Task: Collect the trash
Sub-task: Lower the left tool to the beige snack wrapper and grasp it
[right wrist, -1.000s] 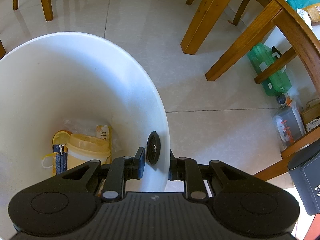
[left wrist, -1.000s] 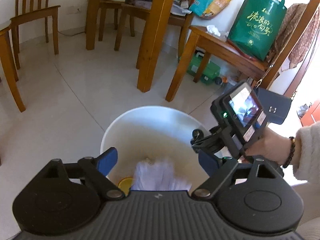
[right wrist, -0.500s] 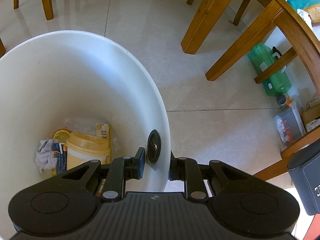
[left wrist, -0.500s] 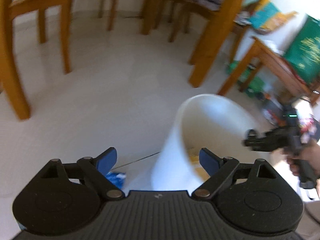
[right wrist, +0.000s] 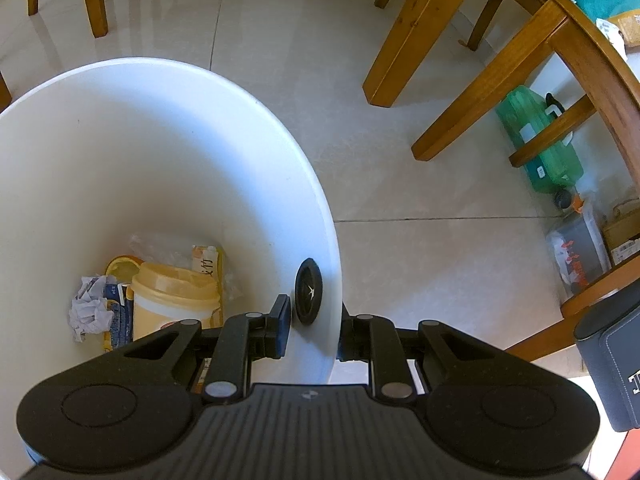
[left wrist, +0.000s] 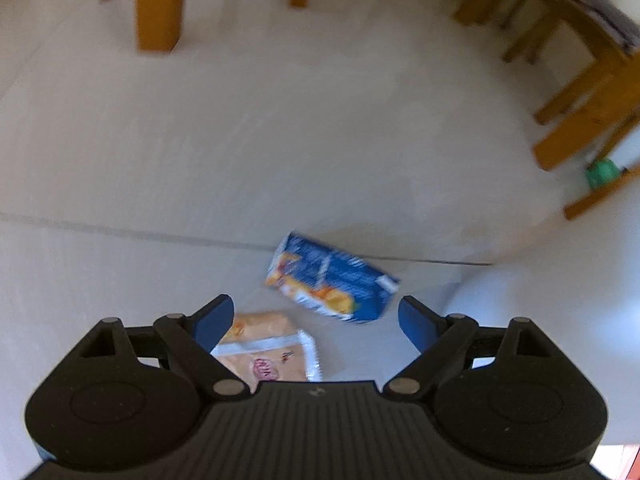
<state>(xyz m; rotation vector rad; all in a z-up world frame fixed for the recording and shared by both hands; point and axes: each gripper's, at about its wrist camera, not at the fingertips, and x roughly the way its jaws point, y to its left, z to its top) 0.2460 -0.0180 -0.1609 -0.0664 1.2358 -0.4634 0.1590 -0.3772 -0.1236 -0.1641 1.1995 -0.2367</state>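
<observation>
My right gripper (right wrist: 310, 330) is shut on the rim of the white bin (right wrist: 168, 152), one finger inside the wall and one outside. In the bin lie a yellow-lidded cup (right wrist: 176, 304), a crumpled white paper (right wrist: 90, 312) and other wrappers. In the blurred left wrist view my left gripper (left wrist: 316, 322) is open and empty above the tiled floor. A blue and orange carton (left wrist: 332, 278) lies on the floor just ahead of the fingertips. An orange and white wrapper (left wrist: 266, 350) lies beside the left finger. The bin's white wall (left wrist: 540, 320) shows at the right.
Wooden chair and table legs (right wrist: 416, 28) stand around the floor. A green plastic case (right wrist: 540, 140) and bags (right wrist: 576, 252) sit under the furniture at the right. A dark box (right wrist: 616, 364) is at the right edge. More wooden legs (left wrist: 158, 4) show beyond the left gripper.
My left gripper let the crumpled paper fall into the bin, then swung left and down toward the floor, bringing the carton and wrapper into view. The right gripper kept its hold on the rim.
</observation>
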